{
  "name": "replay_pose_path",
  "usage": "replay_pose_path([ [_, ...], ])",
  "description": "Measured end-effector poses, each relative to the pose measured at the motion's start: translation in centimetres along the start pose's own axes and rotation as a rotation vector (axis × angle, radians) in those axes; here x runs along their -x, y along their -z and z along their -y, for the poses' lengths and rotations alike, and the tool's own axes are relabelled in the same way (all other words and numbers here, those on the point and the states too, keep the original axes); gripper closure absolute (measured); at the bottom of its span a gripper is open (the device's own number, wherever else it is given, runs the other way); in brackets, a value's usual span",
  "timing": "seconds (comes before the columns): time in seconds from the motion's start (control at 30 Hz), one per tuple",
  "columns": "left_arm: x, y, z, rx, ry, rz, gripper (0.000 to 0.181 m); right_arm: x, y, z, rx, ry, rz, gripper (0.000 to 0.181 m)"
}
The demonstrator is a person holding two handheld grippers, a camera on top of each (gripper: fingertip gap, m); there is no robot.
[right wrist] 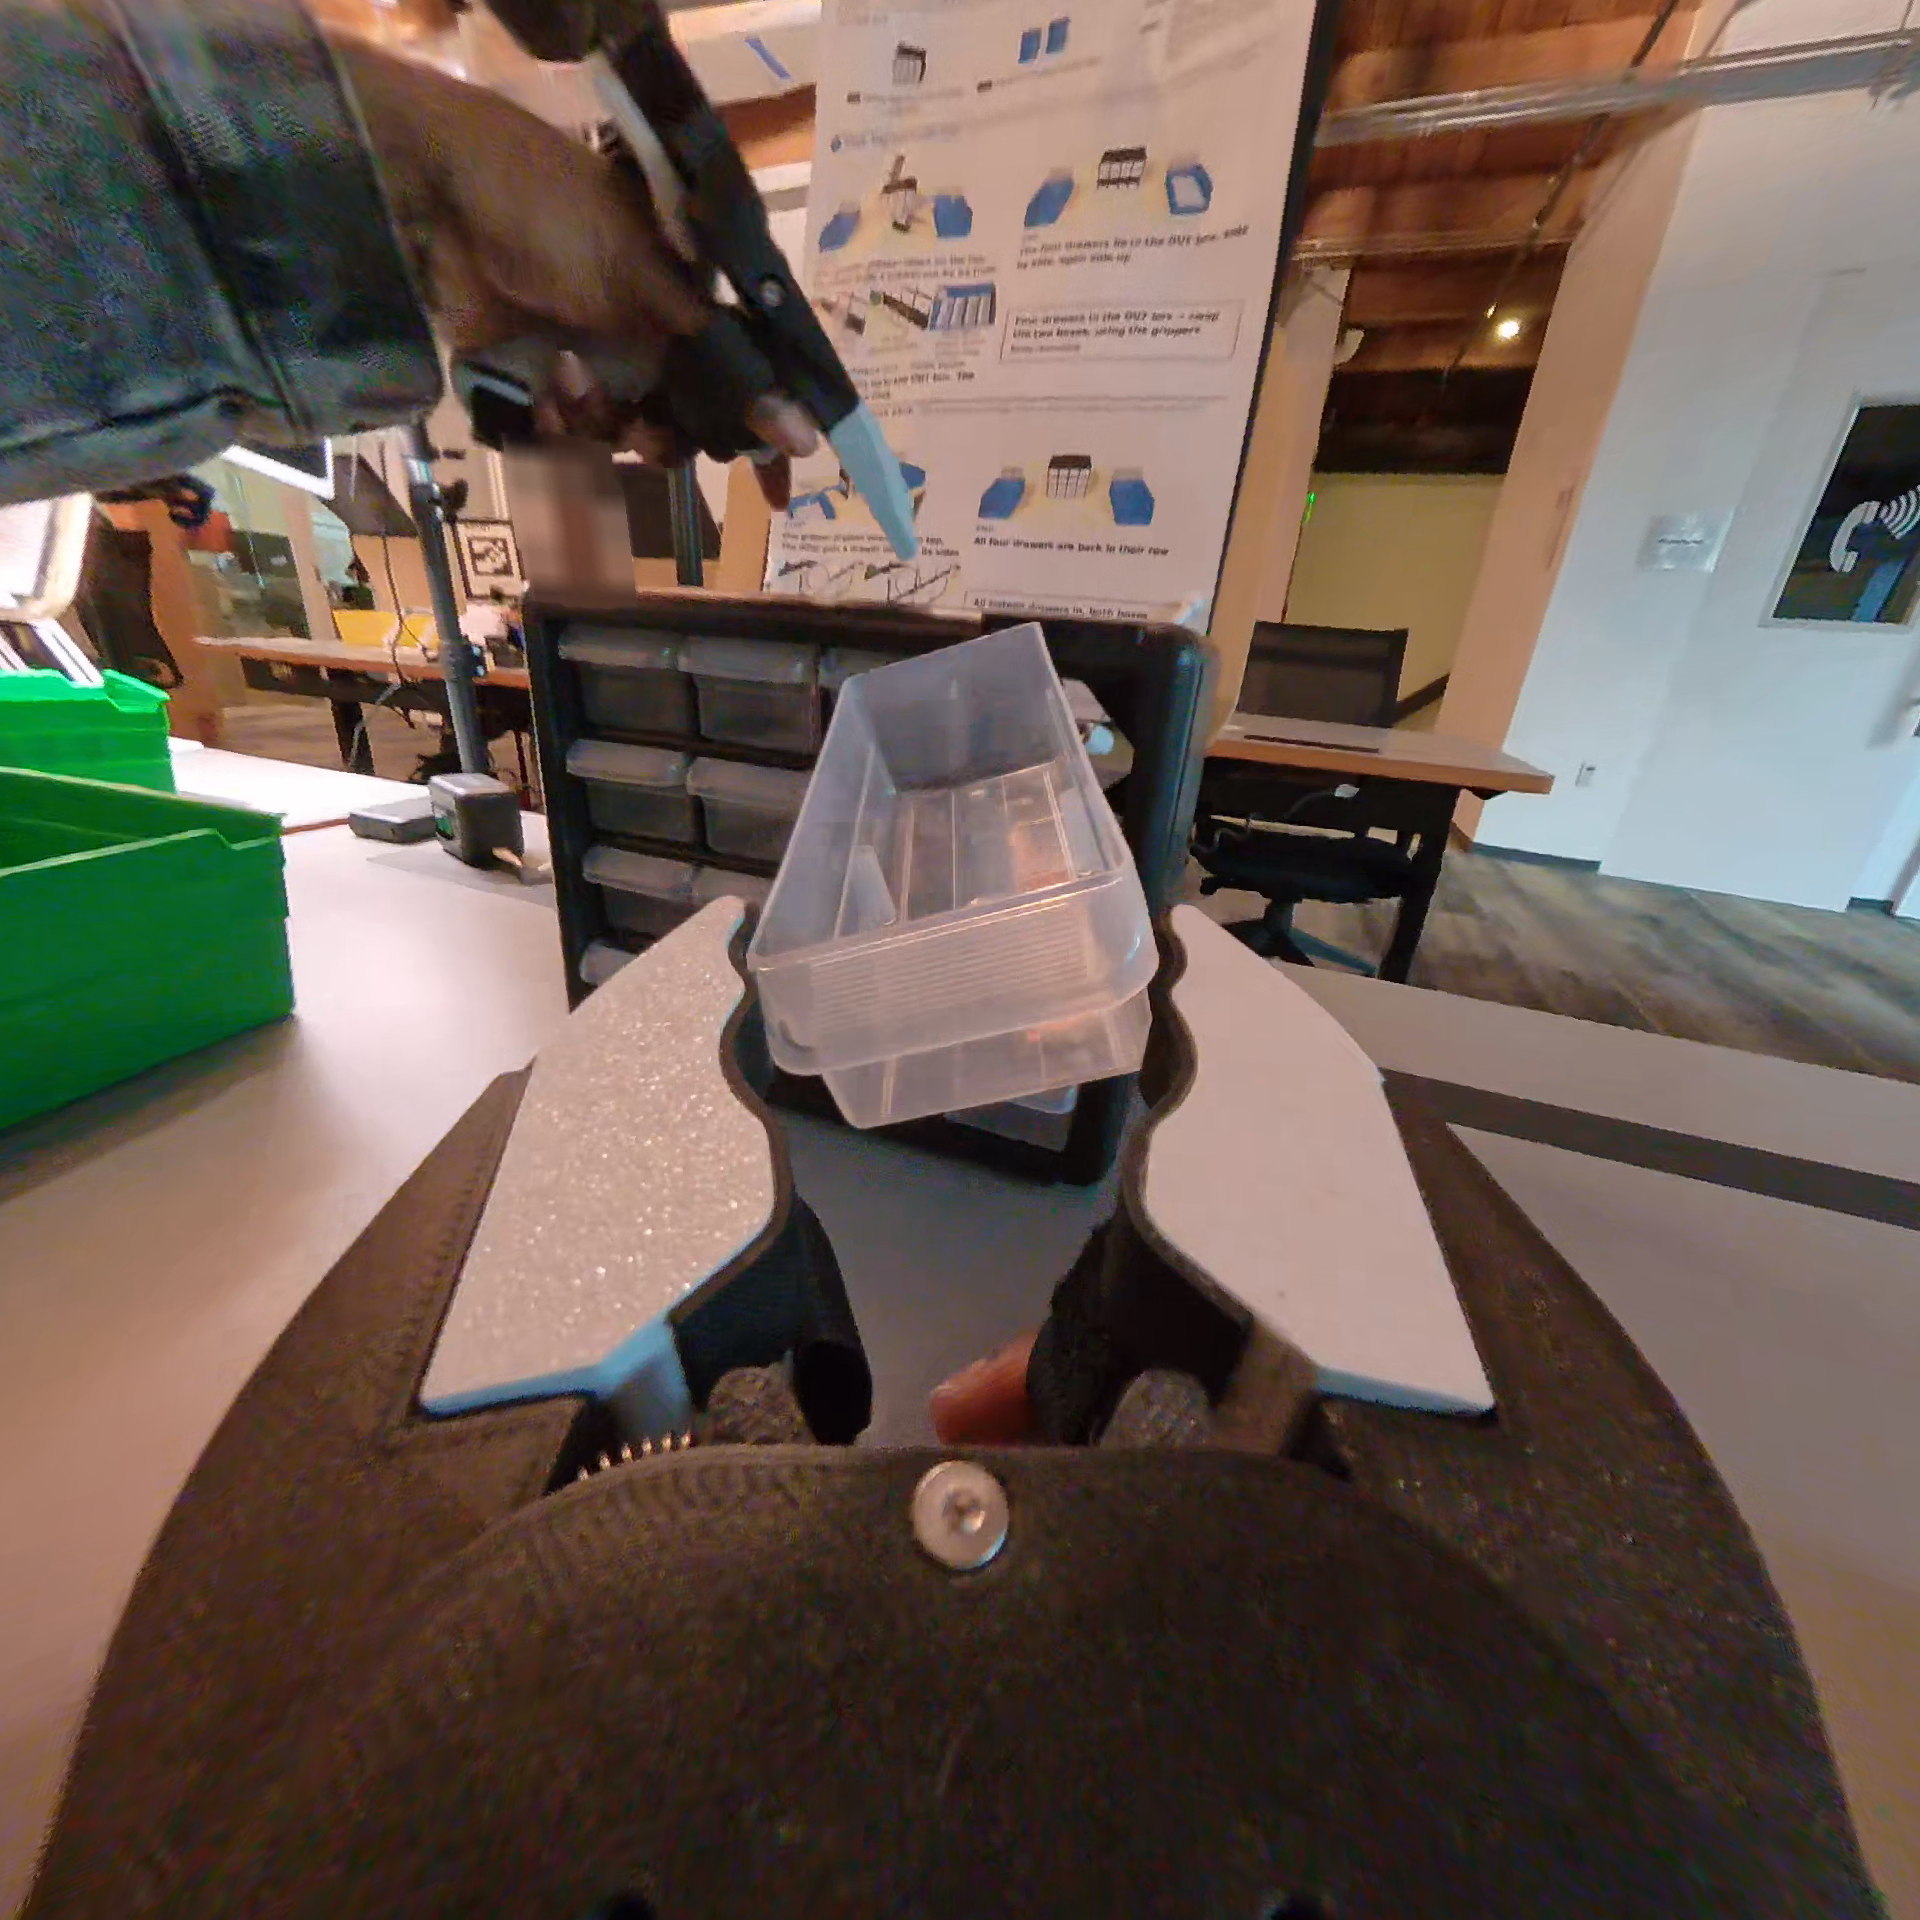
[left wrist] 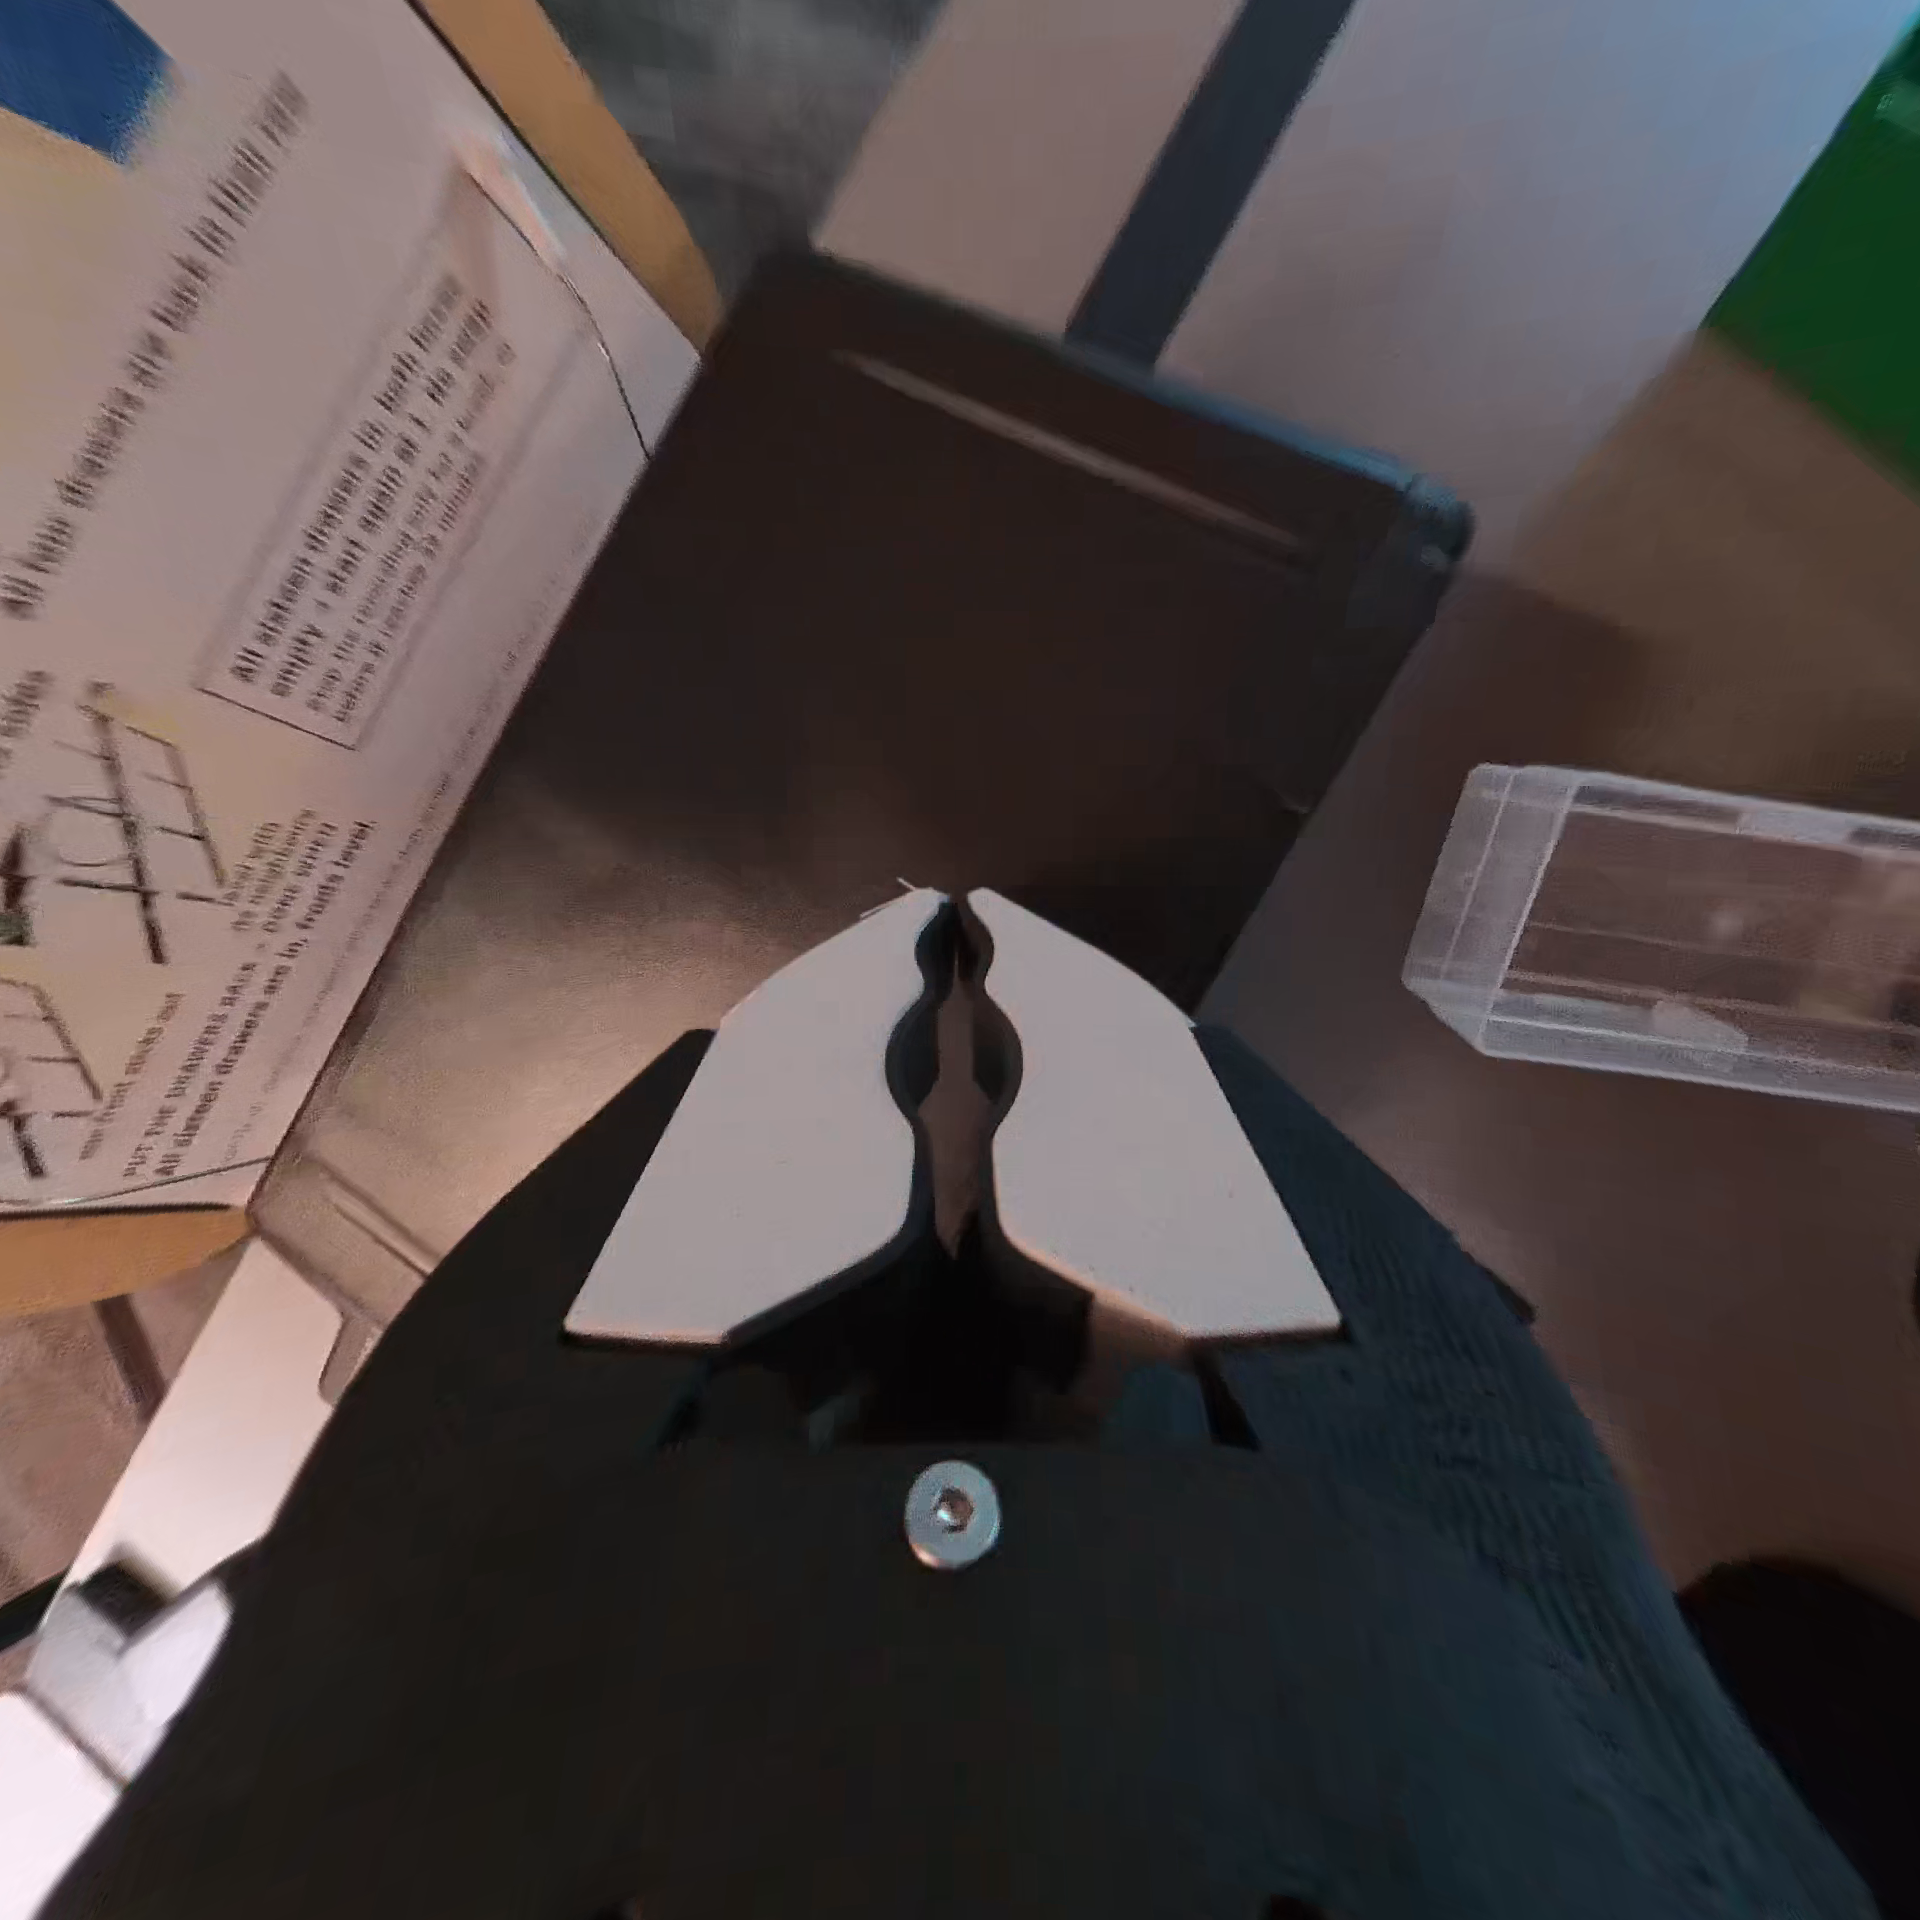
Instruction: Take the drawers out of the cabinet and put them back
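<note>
Centre of left wrist view: flat top of the black plastic drawer cabinet [left wrist: 987,623], seen from above, its far right corner at upper right of frame. Printed white instruction poster [left wrist: 281,582] runs along its left edge, blurred. Bare tabletop [left wrist: 1621,1299] at right, with the clear plastic drawer [left wrist: 1683,935] in mid right of frame, off the cabinet's right edge. Left gripper [left wrist: 958,914] over the cabinet top, tips pressed together, nothing between them; contact with the top can't be judged.

Right wrist view: cabinet [right wrist: 1174,727] front in centre frame, several clear drawers seated in the left columns. Green plastic bins [right wrist: 135,914] at left edge, open grey table [right wrist: 260,1195] around. Right gripper [right wrist: 951,987] partly spread, clamping the clear drawer [right wrist: 935,883] by its near end; drawer tilts up, in front of the cabinet's right columns. Left gripper [right wrist: 883,499] hangs above the cabinet at upper left, held by a hand [right wrist: 582,291].
</note>
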State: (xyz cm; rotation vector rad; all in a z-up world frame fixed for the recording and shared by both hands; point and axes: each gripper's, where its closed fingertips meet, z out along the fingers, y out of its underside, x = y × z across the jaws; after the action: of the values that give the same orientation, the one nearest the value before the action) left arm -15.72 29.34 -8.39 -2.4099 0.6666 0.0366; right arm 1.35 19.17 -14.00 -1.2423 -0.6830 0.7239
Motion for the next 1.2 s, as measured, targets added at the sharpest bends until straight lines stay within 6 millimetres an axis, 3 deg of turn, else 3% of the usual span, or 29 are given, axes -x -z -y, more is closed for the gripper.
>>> replay_pose_path([
  [0.03, -0.1, -0.8, -0.4, 0.041, 0.002, -0.024, 0.179, 0.0, -0.2, -0.3, 0.013, 0.001, -0.001, 0.11],
  [0.17, -0.9, -1.2, 0.5, 0.03, 0.054, -0.157, 0.18, -0.2, -0.7, -0.7, 0.044, -0.069, -0.019, 0.111],
  [0.33, -1.0, -1.2, 0.4, 0.111, -0.01, -0.164, 0.18, -0.6, -1.7, -0.1, 0.047, -0.391, -0.068, 0.111],
  [0.6, -1.0, -1.2, 0.4, 0.159, -0.058, -0.17, 0.18, -0.8, -3.0, -0.2, 0.07, -0.489, -0.134, 0.11],
  [0.97, -1.0, -1.3, 0.4, 0.123, -0.066, -0.186, 0.18, -1.0, -4.3, 0.2, 0.048, -0.329, -0.297, 0.111],
  [1.2, -1.0, -1.3, 0.4, 0.16, -0.092, -0.14, 0.18, 0.2, -4.9, -0.3, 0.046, -0.379, -0.389, 0.11],
])
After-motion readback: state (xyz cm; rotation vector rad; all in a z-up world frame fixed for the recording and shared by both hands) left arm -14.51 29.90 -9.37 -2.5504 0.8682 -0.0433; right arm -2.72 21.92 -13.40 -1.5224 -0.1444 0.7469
